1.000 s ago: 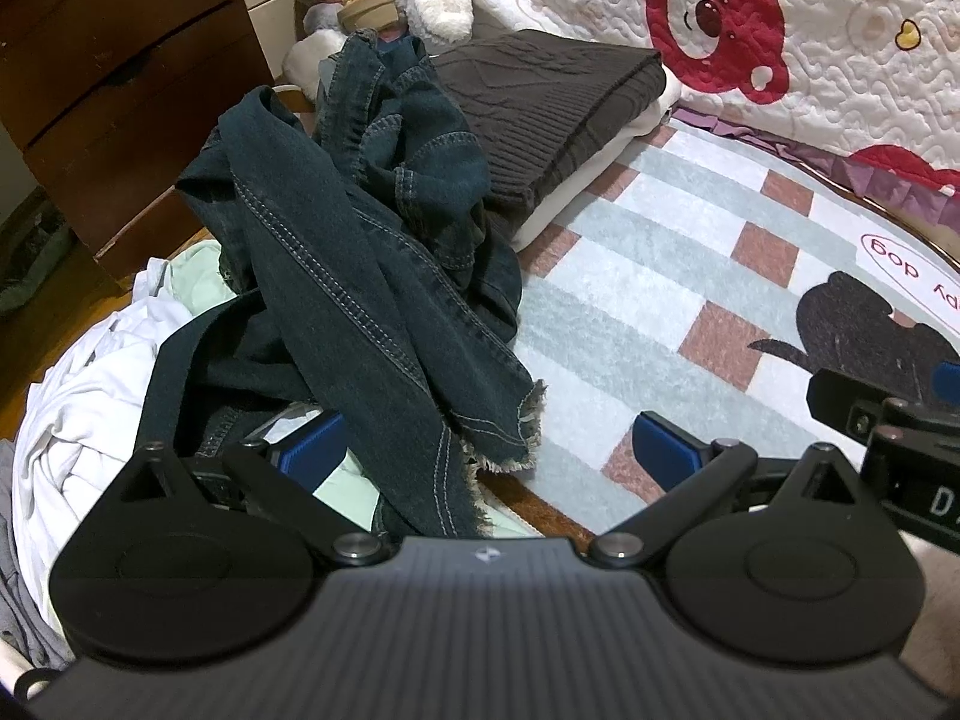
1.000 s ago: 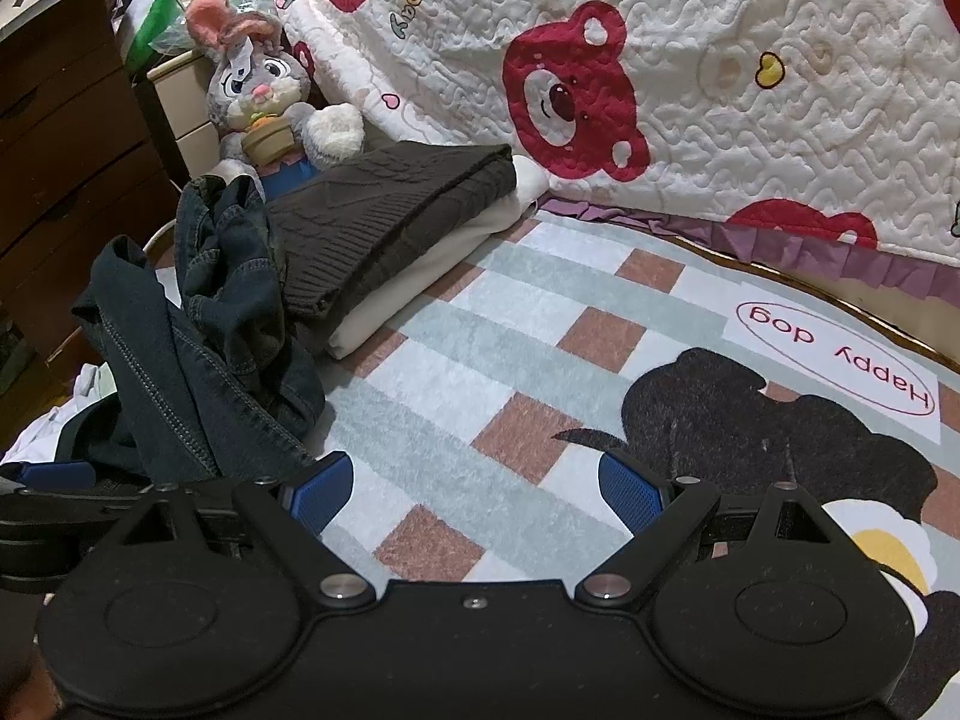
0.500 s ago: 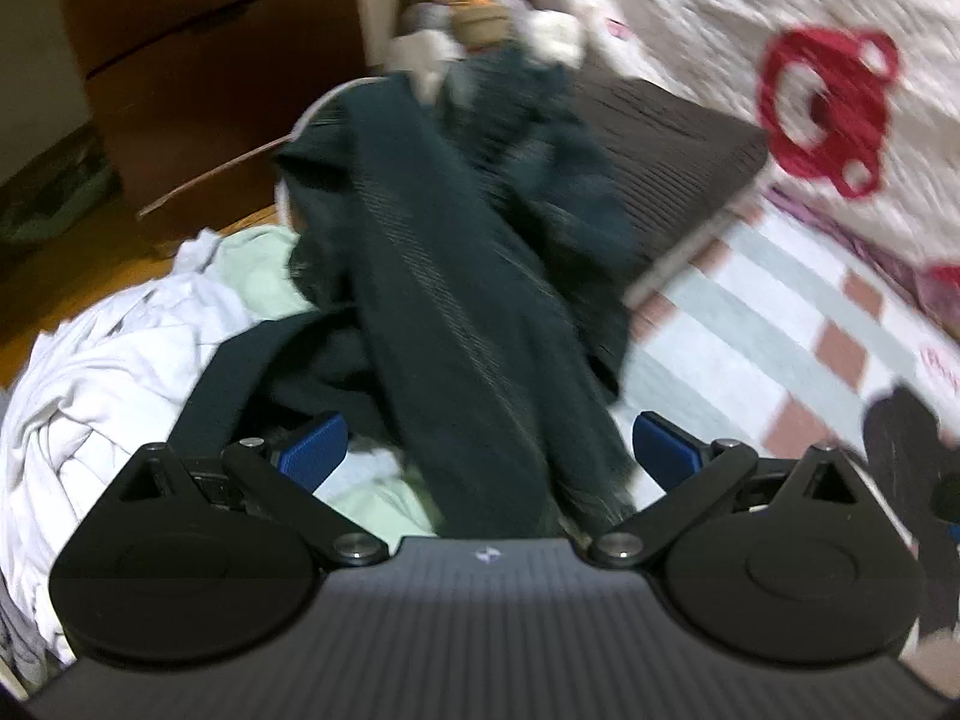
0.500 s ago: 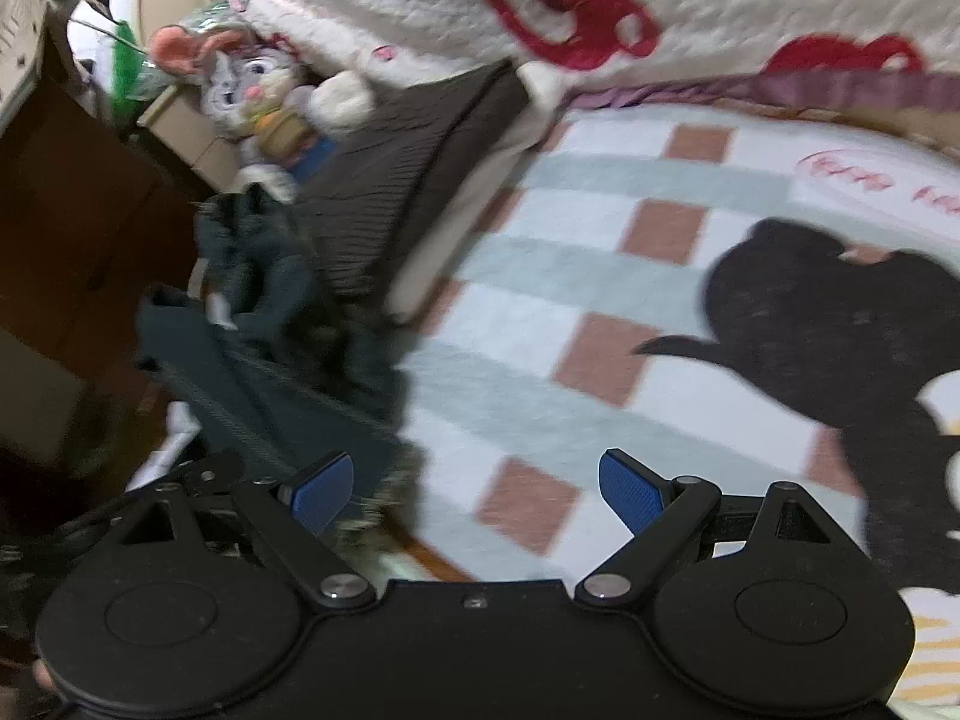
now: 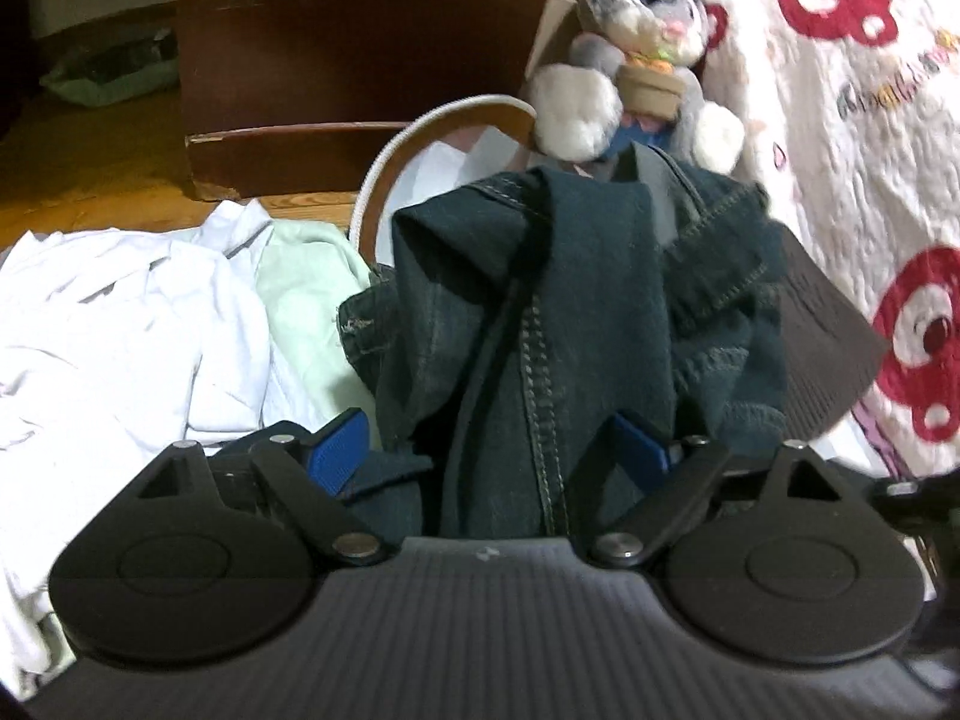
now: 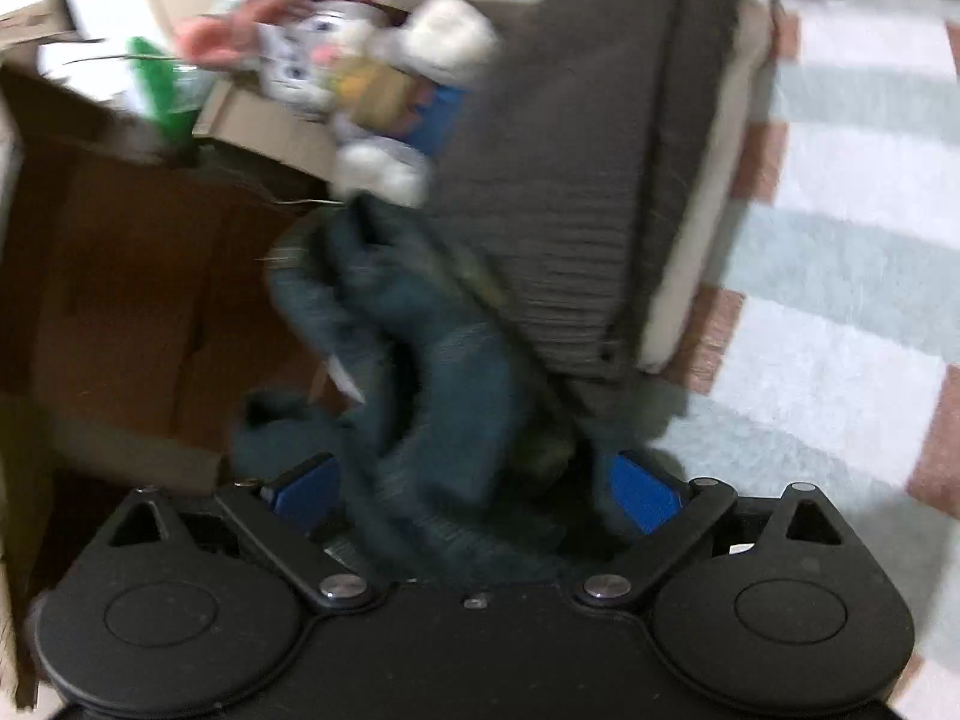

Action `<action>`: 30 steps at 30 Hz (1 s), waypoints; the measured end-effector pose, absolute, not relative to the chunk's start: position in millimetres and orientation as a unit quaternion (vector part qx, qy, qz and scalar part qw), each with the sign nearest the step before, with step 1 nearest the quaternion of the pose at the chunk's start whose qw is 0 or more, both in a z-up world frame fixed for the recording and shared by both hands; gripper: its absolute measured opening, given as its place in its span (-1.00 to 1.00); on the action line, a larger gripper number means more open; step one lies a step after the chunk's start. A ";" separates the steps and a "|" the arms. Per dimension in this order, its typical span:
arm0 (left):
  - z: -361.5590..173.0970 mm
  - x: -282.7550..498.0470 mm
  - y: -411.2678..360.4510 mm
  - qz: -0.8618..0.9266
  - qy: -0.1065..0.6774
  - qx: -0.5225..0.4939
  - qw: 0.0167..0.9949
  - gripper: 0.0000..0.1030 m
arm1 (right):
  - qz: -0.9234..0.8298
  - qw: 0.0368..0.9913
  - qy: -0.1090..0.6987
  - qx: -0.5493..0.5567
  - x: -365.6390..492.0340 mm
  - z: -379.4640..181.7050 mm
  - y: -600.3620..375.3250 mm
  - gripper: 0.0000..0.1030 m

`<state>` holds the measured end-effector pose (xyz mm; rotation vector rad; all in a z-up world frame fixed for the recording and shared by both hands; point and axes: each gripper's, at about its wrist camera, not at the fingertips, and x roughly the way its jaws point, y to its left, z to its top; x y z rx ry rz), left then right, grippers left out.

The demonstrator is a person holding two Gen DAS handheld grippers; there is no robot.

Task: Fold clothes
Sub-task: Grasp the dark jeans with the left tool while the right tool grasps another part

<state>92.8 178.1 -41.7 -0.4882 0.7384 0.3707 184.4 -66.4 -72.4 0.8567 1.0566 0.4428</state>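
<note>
Crumpled dark blue jeans [image 5: 540, 312] lie heaped in front of me, draped over a pile of clothes. My left gripper [image 5: 489, 456] is open, its blue pads on either side of a jeans fold. In the blurred right wrist view the jeans [image 6: 432, 372] run between the pads of my right gripper [image 6: 480, 489], which is open around them. A folded dark grey knit sweater [image 6: 588, 180] sits on a folded white garment beside the jeans.
White [image 5: 102, 324] and pale green [image 5: 306, 294] clothes lie at the left. A plush rabbit [image 5: 636, 60] sits behind the jeans by a brown wooden dresser [image 5: 360, 48]. A bear-print quilt [image 5: 870, 150] stands at the right. A checked mat [image 6: 840, 300] lies to the right.
Both grippers have swung left and moved in on the jeans. The jeans now lie between the pads of each gripper. The checked mat has left the left wrist view.
</note>
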 end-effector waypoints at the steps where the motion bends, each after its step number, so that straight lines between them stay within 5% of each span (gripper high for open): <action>1: -46.8 91.9 179.9 0.175 0.348 -0.244 0.888 0.79 | 0.199 0.746 0.491 0.403 189.5 -85.9 -67.3 0.93; 7: -69.9 100.2 180.4 0.146 0.334 -0.263 0.893 1.00 | 0.202 0.716 0.495 0.449 200.9 -141.3 -69.3 1.00; 14: -89.2 110.6 172.9 0.094 0.347 -0.266 0.895 0.98 | 0.231 0.682 0.486 0.495 209.8 -169.9 -65.1 1.00; 18: -92.5 110.7 171.3 0.045 0.358 -0.262 0.895 0.69 | 0.266 0.668 0.458 0.522 203.1 -171.0 -57.5 0.20; 21: -90.1 105.9 175.8 0.011 0.352 -0.280 0.893 0.47 | 0.275 0.665 0.458 0.522 194.5 -153.9 -56.8 -0.05; 30: -73.2 54.4 208.1 -0.100 0.311 -0.386 0.863 0.41 | 0.347 0.615 0.435 0.559 152.0 -113.1 -58.4 -0.07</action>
